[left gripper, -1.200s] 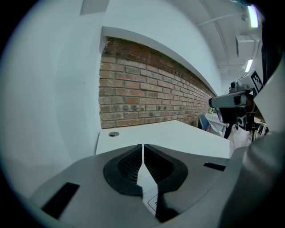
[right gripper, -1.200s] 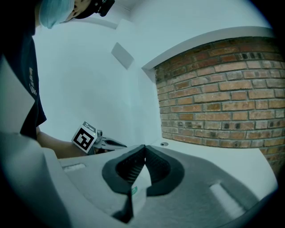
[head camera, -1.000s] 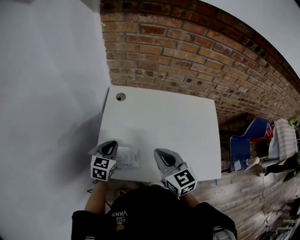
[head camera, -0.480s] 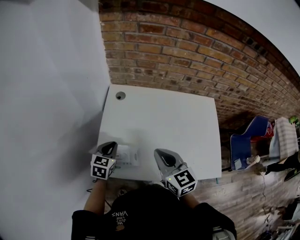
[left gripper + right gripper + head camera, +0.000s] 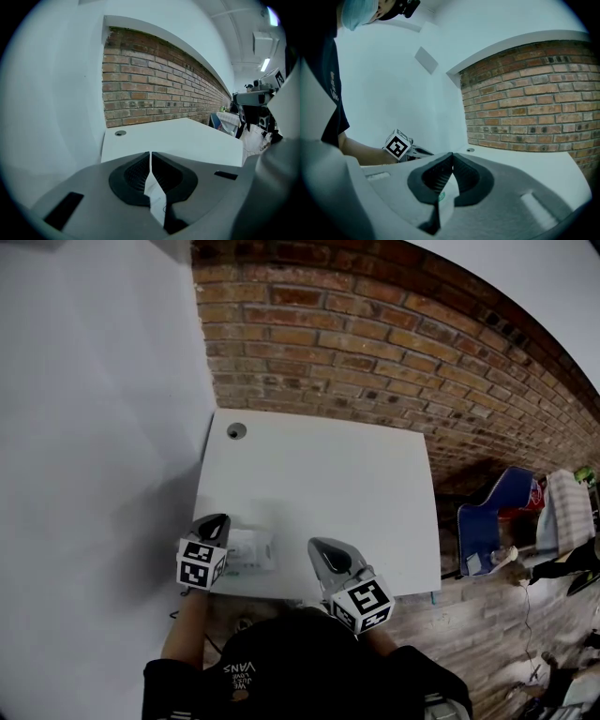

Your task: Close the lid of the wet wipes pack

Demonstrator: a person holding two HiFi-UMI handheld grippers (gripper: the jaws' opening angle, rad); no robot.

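The wet wipes pack (image 5: 251, 549) is a flat white packet lying near the front left edge of the white table (image 5: 319, 474). Whether its lid is up or down is too small to tell. My left gripper (image 5: 219, 519) sits just left of the pack, jaws shut with nothing between them (image 5: 150, 153). My right gripper (image 5: 317, 545) hovers to the pack's right, a short gap away, also shut and empty (image 5: 451, 153). The right gripper view shows the left gripper's marker cube (image 5: 397, 145) beyond a person's forearm.
A round cable hole (image 5: 235, 430) sits at the table's far left corner. A brick wall (image 5: 375, 352) runs behind the table and a plain white wall stands to the left. A blue chair (image 5: 487, 531) stands off the table's right side.
The left gripper has edged slightly left and back beside the pack. The right gripper and the pack stay where they were.
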